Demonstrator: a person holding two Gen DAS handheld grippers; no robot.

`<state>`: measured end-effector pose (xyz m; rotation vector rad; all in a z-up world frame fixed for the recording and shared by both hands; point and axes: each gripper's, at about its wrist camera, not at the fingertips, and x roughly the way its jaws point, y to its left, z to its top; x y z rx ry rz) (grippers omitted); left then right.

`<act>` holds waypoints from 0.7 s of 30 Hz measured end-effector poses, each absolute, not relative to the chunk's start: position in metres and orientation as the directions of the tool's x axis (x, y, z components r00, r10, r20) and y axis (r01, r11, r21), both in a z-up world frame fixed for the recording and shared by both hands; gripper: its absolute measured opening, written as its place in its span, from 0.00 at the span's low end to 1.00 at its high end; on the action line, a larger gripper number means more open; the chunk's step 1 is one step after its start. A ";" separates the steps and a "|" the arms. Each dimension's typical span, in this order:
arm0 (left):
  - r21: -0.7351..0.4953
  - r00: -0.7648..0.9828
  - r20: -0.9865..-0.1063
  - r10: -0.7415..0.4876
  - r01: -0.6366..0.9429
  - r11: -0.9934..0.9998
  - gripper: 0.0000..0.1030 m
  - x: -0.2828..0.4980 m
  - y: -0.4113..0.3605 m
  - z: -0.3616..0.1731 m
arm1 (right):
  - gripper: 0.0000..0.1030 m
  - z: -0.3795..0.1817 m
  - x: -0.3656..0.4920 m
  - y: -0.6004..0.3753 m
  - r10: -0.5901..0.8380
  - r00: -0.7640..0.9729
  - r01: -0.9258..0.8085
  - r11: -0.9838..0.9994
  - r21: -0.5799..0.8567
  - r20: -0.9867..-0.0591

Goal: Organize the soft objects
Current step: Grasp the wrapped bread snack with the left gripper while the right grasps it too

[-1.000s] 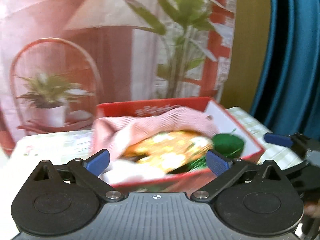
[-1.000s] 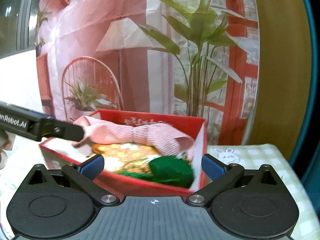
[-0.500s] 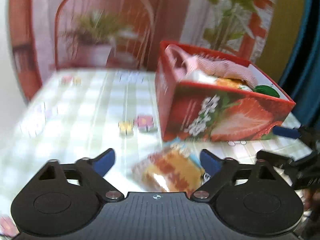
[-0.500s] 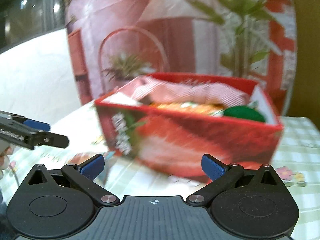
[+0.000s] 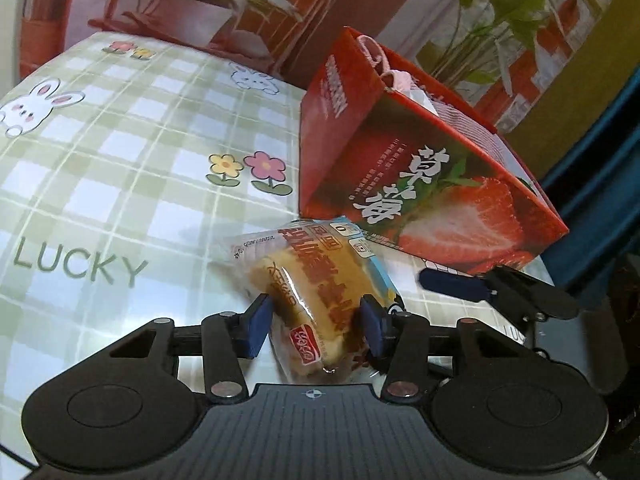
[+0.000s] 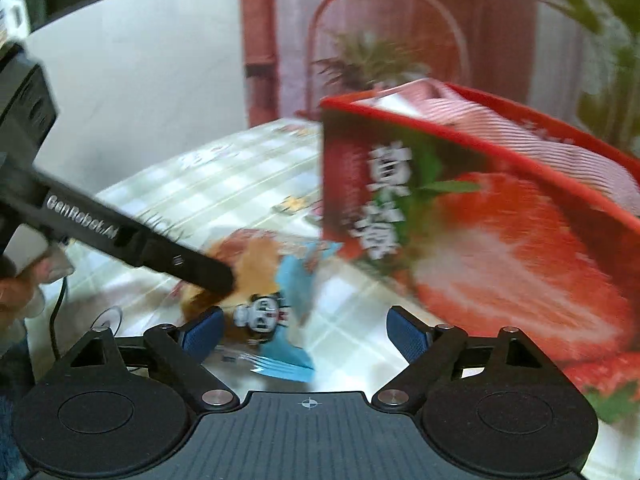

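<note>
A wrapped bread packet [image 5: 316,288] lies on the checked tablecloth in front of a red strawberry box [image 5: 420,184]. My left gripper [image 5: 316,326] is closing on the packet's near end, and its blue pads touch the wrapper on both sides. In the right wrist view the same packet [image 6: 260,280] is blurred, with the left gripper's black finger [image 6: 160,252] across it. My right gripper [image 6: 304,334] stands wide, its jaws closing. Only the packet's blue corner lies between them, untouched. A pink ribbed cloth [image 6: 520,128] fills the box [image 6: 500,240].
The tablecloth [image 5: 120,160] carries rabbits, flowers and the word LUCKY. A printed backdrop with plants hangs behind the table. A blue curtain [image 5: 600,184] is on the right. A finger of the right gripper [image 5: 448,282] reaches in beside the packet. A hand [image 6: 16,292] shows at the left edge.
Both grippers came down from above the box to the tabletop in front of it. The left jaws narrowed around the bread packet. The right gripper swung in beside it.
</note>
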<state>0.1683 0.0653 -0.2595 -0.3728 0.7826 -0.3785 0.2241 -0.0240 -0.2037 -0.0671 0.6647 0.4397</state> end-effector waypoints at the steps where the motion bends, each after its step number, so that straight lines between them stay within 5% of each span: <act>1: -0.454 0.648 -0.604 -0.463 0.197 0.869 0.48 0.168 0.063 -0.259 | 0.82 -0.205 0.225 -0.021 0.386 0.690 -0.430 0.899 0.082 -0.612; 11: -0.403 0.659 -0.584 -0.474 0.271 0.874 0.45 0.156 0.048 -0.244 | 0.59 -0.205 0.225 -0.011 0.465 0.633 -0.509 0.853 0.120 -0.619; 21: -0.361 0.749 -0.431 -0.503 0.367 0.857 0.45 0.136 0.037 -0.163 | 0.57 -0.139 0.201 -0.039 0.453 0.764 -0.490 0.871 0.044 -0.459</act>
